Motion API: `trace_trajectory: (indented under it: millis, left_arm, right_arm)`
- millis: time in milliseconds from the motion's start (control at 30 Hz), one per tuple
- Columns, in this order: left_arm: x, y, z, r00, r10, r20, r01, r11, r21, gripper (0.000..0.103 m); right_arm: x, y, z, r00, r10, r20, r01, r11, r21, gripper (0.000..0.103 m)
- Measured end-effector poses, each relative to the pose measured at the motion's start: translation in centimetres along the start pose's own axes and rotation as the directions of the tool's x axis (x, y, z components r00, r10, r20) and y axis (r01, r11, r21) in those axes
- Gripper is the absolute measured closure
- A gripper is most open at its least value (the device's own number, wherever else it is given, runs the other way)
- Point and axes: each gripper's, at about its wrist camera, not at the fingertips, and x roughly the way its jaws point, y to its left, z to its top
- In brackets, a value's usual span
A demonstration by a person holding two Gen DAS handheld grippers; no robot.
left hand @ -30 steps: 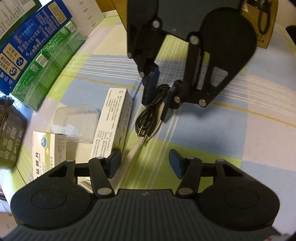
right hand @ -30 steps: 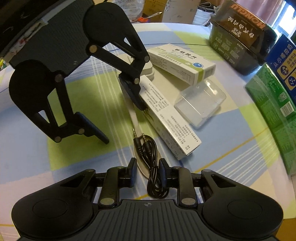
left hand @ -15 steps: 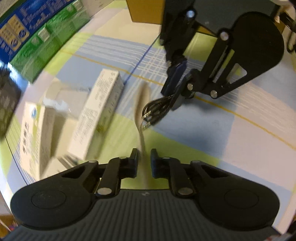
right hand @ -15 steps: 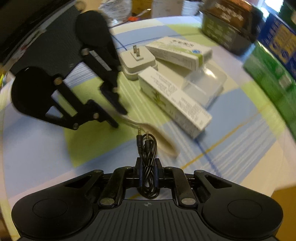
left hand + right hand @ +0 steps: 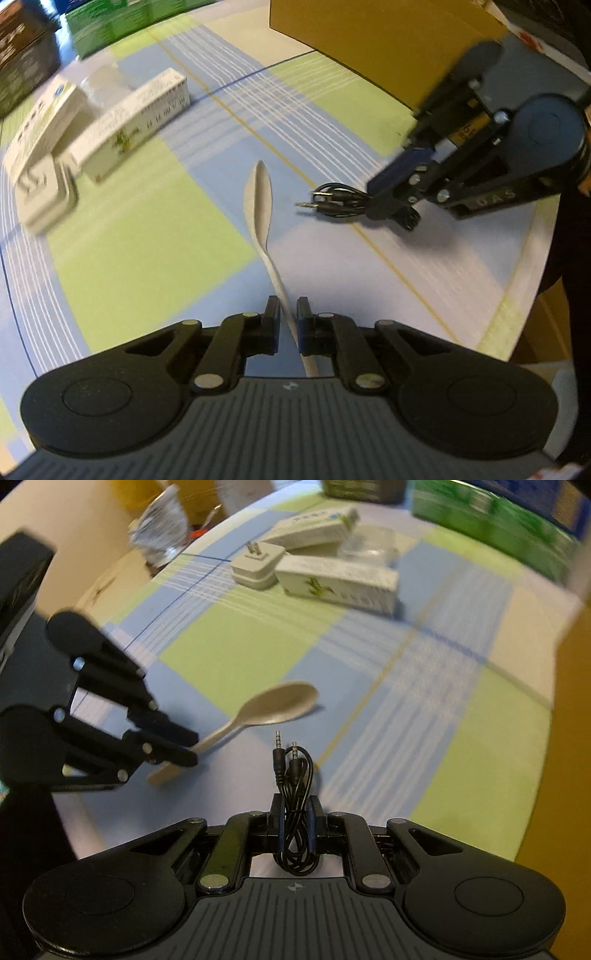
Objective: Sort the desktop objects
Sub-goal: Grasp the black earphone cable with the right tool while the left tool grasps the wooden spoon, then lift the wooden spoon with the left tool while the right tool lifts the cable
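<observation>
A beige spoon point(image 5: 258, 195) points away from me in the left wrist view, and my left gripper point(image 5: 287, 311) is shut on its thin handle. From the right wrist view the spoon point(image 5: 275, 707) shows its bowl up, with the left gripper point(image 5: 192, 749) clamped on the handle at the left. My right gripper point(image 5: 295, 806) is shut on a coiled black audio cable point(image 5: 293, 766), whose two plugs stick out forward. The left wrist view has the right gripper point(image 5: 371, 201) at the right with the cable point(image 5: 332, 203) jutting from it.
On the checked tablecloth point(image 5: 229, 642) lie a long white box point(image 5: 336, 579), a white charger point(image 5: 256, 568), a second white box point(image 5: 314, 526) and a clear case point(image 5: 369, 544). Green cartons point(image 5: 498, 528) stand behind. A brown cardboard box point(image 5: 369, 44) stands behind the right gripper. The table edge point(image 5: 532, 258) runs close on the right.
My left gripper has shut on the spoon handle and my right gripper has shut on the cable. Both have swung away from the white boxes, carrying spoon and cable apart.
</observation>
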Motion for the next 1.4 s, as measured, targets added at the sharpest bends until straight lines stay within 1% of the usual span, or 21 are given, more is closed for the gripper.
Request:
trace_trajectory:
  millis: [100, 233, 333, 367, 400, 433, 467, 500, 600, 700, 767, 900, 933, 1000, 1033, 1067, 1133, 1300, 1400]
  left_arm:
    - [-0.3, -1.3, -1.3, 0.999, 0.025, 0.025, -0.023, 0.999, -0.047, 0.096]
    - [-0.8, -2.1, -2.8, 0.994, 0.074, 0.076, -0.066, 0.992, -0.105, 0.093]
    - [-1.1, -2.2, -3.2, 0.983, 0.131, 0.127, -0.113, 0.983, -0.146, 0.085]
    - [-1.3, -2.3, -3.4, 0.978, 0.147, 0.15, -0.123, 0.98, -0.156, 0.082]
    - [-1.4, -2.4, -3.5, 0.971, 0.162, 0.174, -0.133, 0.977, -0.166, 0.077]
    - [-1.3, -2.5, -3.4, 0.965, 0.178, 0.193, -0.146, 0.975, -0.17, 0.075]
    - [-1.3, -2.7, -3.4, 0.958, 0.194, 0.212, -0.16, 0.973, -0.167, 0.072]
    - [-1.3, -2.8, -3.4, 0.951, 0.208, 0.229, -0.173, 0.971, -0.166, 0.071]
    - [-0.7, -2.7, -2.9, 0.94, 0.232, 0.249, -0.191, 0.965, -0.179, 0.07]
    - [-0.3, -2.7, -2.8, 0.937, 0.241, 0.253, -0.198, 0.963, -0.182, 0.066]
    - [-0.2, -2.6, -3.0, 0.934, 0.246, 0.259, -0.197, 0.96, -0.199, 0.065]
    - [-0.1, -2.3, -3.2, 0.929, 0.253, 0.271, -0.191, 0.953, -0.235, 0.064]
    - [0.0, -2.4, -3.2, 0.927, 0.255, 0.275, -0.19, 0.952, -0.241, 0.064]
    - [0.0, -2.5, -3.2, 0.925, 0.255, 0.28, -0.187, 0.951, -0.247, 0.064]
    - [0.1, -2.6, -3.2, 0.925, 0.255, 0.282, -0.186, 0.951, -0.248, 0.064]
    - [0.2, -2.6, -3.2, 0.924, 0.255, 0.284, -0.186, 0.951, -0.248, 0.064]
    - [0.3, -2.8, -3.1, 0.922, 0.258, 0.288, -0.188, 0.95, -0.249, 0.064]
    - [0.7, -3.2, -2.1, 0.91, 0.282, 0.303, -0.208, 0.945, -0.254, 0.06]
    - [1.2, -3.3, -1.3, 0.903, 0.304, 0.304, -0.228, 0.938, -0.261, 0.06]
  right_arm:
    - [-0.7, 0.5, -2.2, 0.998, -0.022, 0.051, 0.019, 0.998, 0.054, 0.094]
    - [-1.4, 1.4, -4.6, 0.989, -0.062, 0.133, 0.051, 0.995, 0.084, 0.094]
    - [-1.8, 1.8, -5.6, 0.976, -0.091, 0.197, 0.071, 0.992, 0.106, 0.092]
    - [-1.8, 2.1, -5.9, 0.971, -0.104, 0.215, 0.083, 0.991, 0.102, 0.087]
    - [-1.8, 2.3, -6.2, 0.967, -0.115, 0.229, 0.095, 0.991, 0.096, 0.078]
    - [-1.7, 2.5, -6.4, 0.964, -0.119, 0.239, 0.1, 0.991, 0.088, 0.073]
    - [-1.6, 2.8, -6.5, 0.96, -0.123, 0.251, 0.109, 0.992, 0.071, 0.065]
    - [-1.4, 3.1, -6.6, 0.957, -0.132, 0.26, 0.122, 0.991, 0.053, 0.064]
    - [-0.9, 3.7, -7.0, 0.949, -0.157, 0.274, 0.162, 0.987, 0.004, 0.064]
    - [-0.3, 3.6, -7.4, 0.945, -0.152, 0.289, 0.165, 0.986, -0.021, 0.064]
    - [0.2, 3.7, -7.4, 0.944, -0.14, 0.297, 0.16, 0.986, -0.043, 0.064]
    - [1.0, 4.3, -7.5, 0.94, -0.149, 0.307, 0.183, 0.979, -0.086, 0.065]
    - [1.1, 4.4, -7.6, 0.94, -0.15, 0.306, 0.185, 0.979, -0.087, 0.067]
    - [1.2, 4.5, -7.8, 0.938, -0.147, 0.315, 0.185, 0.978, -0.094, 0.083]
    - [1.2, 4.6, -7.8, 0.937, -0.149, 0.316, 0.187, 0.978, -0.095, 0.088]
    - [1.2, 4.7, -7.8, 0.937, -0.152, 0.315, 0.191, 0.977, -0.095, 0.088]
    - [1.1, 4.5, -7.7, 0.936, -0.157, 0.314, 0.189, 0.979, -0.076, 0.089]
    - [0.0, 2.7, -7.2, 0.914, -0.21, 0.347, 0.208, 0.977, 0.043, 0.091]
    - [-0.4, 1.5, -7.0, 0.908, -0.231, 0.349, 0.213, 0.973, 0.092, 0.091]
